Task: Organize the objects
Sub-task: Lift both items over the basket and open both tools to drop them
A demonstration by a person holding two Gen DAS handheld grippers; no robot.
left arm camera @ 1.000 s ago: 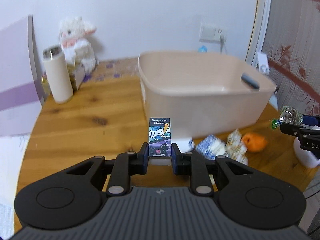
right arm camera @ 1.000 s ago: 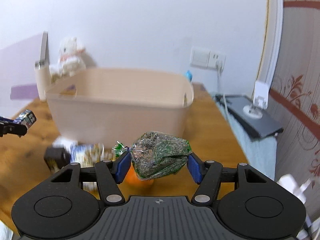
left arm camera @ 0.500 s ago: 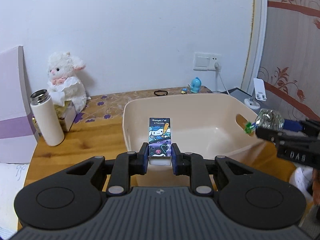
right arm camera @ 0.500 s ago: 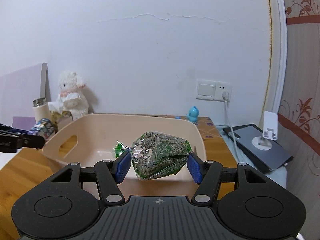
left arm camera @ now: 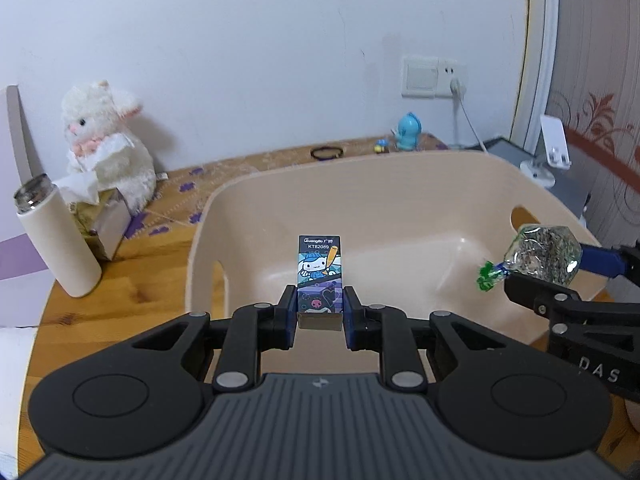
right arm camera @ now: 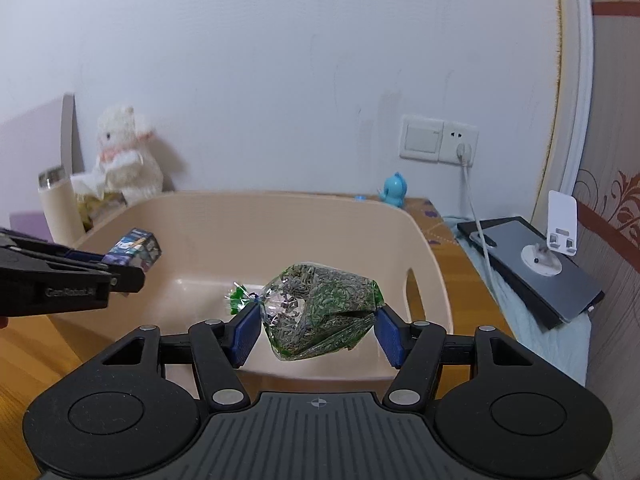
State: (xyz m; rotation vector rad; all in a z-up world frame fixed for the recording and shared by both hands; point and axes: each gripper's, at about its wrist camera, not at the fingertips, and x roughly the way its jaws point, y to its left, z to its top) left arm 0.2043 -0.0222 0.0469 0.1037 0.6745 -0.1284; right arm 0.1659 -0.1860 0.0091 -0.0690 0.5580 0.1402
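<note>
Left gripper (left arm camera: 320, 312): jaws narrowly set and clamped on the lower end of a small cartoon-printed box (left arm camera: 319, 276), held upright above the near left part of the beige plastic basin (left arm camera: 280, 184). Right gripper (right arm camera: 318, 334): jaws about half spread, having just been opened a little further, with a clear bag of green dried leaves (right arm camera: 320, 312) between the blue pads; the bag was seen touched by both pads and not yet dropped. Both items were held over the basin's hollow, whose floor appeared bare where visible. Outward, on the wooden table (left arm camera: 120, 292): a cream thermos (left arm camera: 56, 240), a tissue box (left arm camera: 100, 216), a white plush rabbit (left arm camera: 108, 144), a blue figurine (left arm camera: 408, 130). Step judged: delivery into the basin, release just beginning on the right. Next move judged to call for fuller opening of both jaws, low enough that neither item bounces out.
</note>
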